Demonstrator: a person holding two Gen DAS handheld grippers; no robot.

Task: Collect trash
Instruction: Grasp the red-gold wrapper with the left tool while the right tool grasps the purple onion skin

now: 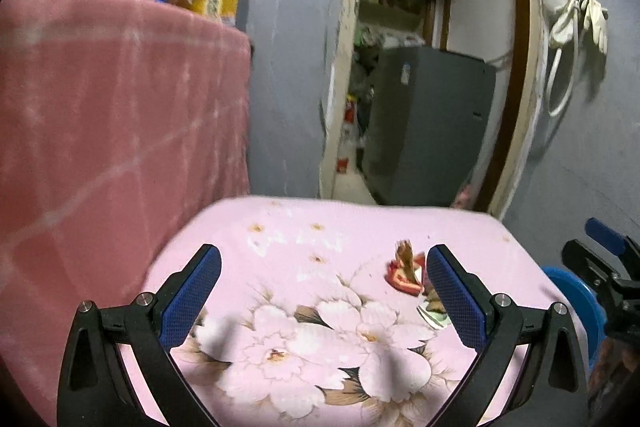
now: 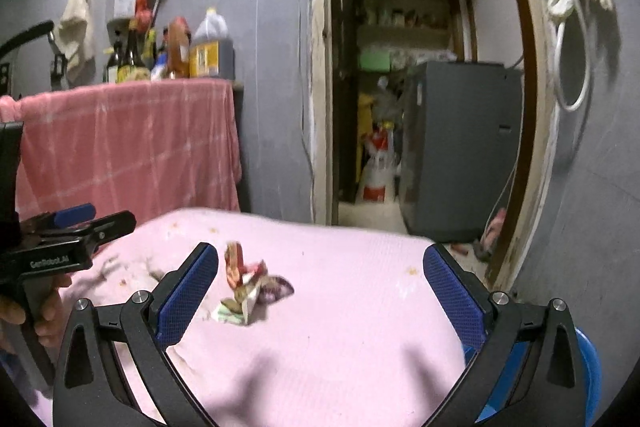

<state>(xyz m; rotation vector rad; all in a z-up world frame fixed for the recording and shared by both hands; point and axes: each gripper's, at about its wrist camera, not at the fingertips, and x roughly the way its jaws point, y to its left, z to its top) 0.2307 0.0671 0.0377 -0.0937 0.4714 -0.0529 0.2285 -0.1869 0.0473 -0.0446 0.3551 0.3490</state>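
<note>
- The left claw [image 1: 324,291] is wide open, both blue pads spread far apart, and it holds nothing.
- The right claw [image 2: 320,291] is also wide open and empty.
- The trash is a small heap of crumpled wrappers [image 1: 412,277], red and brown with a pale green scrap, lying on the pink flowered cloth [image 1: 304,311] that covers the table.
- In the left wrist view the wrappers lie just beside the inner face of the right-side finger [image 1: 456,295], partly hidden behind it, so they are at the edge of the opening and not in its middle.
- In the right wrist view the same wrappers [image 2: 250,287] lie inside the opening but close to the left-side finger [image 2: 188,295]; whether they touch it I cannot tell.
- The left claw also shows at the left border of the right wrist view, to the left of the wrappers.
- A blue round object [image 2: 588,367], maybe a bin or a stool, shows at the right edge of the table.
- Behind the table a pink checked cloth [image 2: 132,143] hangs, with bottles [image 2: 176,51] above it, and a grey box-like appliance [image 2: 460,147] stands in the doorway.
</note>
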